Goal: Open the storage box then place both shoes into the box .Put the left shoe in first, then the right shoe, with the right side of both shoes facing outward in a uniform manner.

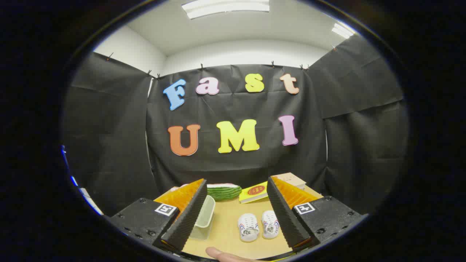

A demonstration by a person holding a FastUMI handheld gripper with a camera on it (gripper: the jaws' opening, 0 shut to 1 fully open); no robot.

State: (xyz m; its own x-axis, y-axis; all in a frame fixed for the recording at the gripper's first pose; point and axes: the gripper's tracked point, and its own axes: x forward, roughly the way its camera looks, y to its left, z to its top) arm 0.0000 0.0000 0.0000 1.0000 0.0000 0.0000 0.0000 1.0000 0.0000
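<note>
Claw (238,214): fingers stand wide apart, gripping nothing; a broad stretch of bare worktop (225,233) shows between them. The claw is raised above the worktop and looks forward over it.

Finger (189,214) on the left side of the view: its ribbed inner face partly overlaps a translucent storage box (204,218), which lies just beside and ahead of it, tipped on its side. Whether the box has a lid fitted cannot be told.

Pair of shoes (259,225): small, white, with dark markings near the openings. They sit side by side on the worktop, touching or nearly so, between the two fingers and closer to the one on the right of the view. Toes point away from the camera. Neither shoe is in the box; both lie apart from it, with bare worktop between.

Beyond the fingers, at the far edge of the worktop: a green ribbed item (224,191) with a pale top, a yellow packet (253,192) bearing a red oval, and a pale carton (291,179) partly hidden by the right-hand finger.

Nearest the camera, below the shoes, a fingertip (222,254) of a person intrudes at the worktop's near edge.
</note>
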